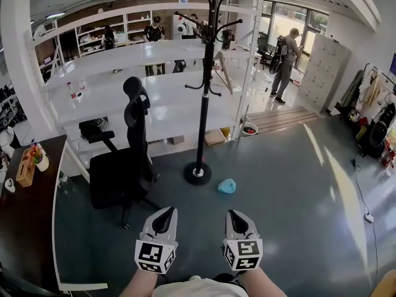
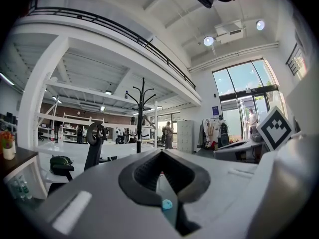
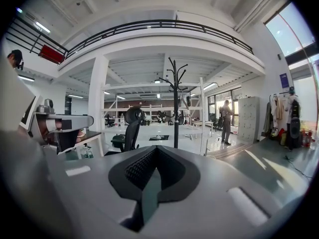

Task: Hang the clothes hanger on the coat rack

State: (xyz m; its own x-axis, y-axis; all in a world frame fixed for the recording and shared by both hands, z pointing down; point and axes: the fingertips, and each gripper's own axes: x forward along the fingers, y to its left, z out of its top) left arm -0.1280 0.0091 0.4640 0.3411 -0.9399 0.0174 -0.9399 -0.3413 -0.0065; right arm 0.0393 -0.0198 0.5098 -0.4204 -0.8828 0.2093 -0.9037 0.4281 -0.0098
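Note:
The black coat rack (image 1: 205, 85) stands on its round base (image 1: 197, 173) ahead of me on the grey floor; it also shows as the coat rack (image 2: 139, 114) and the coat rack (image 3: 175, 108) in the gripper views. A tan piece that looks like a wooden hanger (image 1: 223, 74) hangs by its lower hooks. A small teal object (image 1: 227, 186) lies on the floor right of the base. My left gripper (image 1: 167, 211) and right gripper (image 1: 234, 213) are held low and side by side, both shut and holding nothing.
A black office chair (image 1: 124, 166) stands left of the rack. A dark desk (image 1: 25, 221) with small items runs along the left edge. White shelving (image 1: 117, 57) fills the back. A person (image 1: 286, 60) stands far right by lockers (image 1: 325, 67).

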